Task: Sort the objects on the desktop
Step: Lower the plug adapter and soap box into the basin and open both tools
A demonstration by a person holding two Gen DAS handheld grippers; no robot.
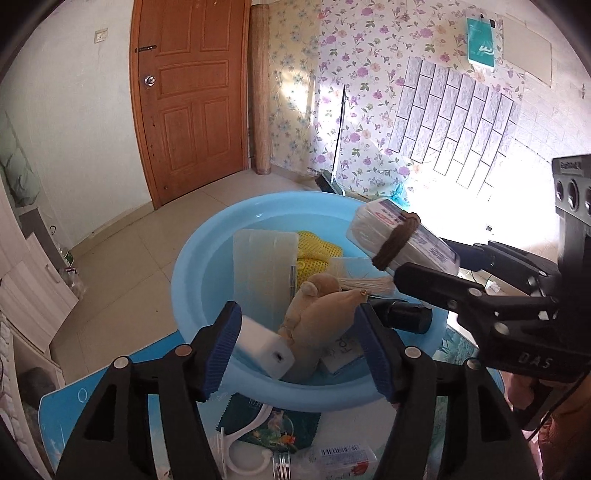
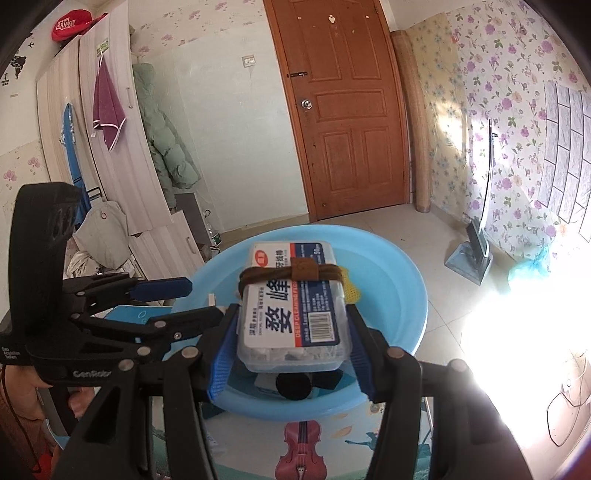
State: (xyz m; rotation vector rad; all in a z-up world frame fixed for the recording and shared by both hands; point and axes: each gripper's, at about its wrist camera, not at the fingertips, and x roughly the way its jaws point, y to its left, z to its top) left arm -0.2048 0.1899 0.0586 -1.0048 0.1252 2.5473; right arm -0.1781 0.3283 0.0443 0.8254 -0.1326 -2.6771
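Floral wallpaper, one basin, one floss box

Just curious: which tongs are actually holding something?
The right tongs, clamping the clear plastic floss-pick box above the blue basin; the left tongs are open.

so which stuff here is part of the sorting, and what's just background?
Job: floss box in right tongs; blue basin; plush toy; white block; yellow mesh; left tongs.
Background: door; broom; red cap.
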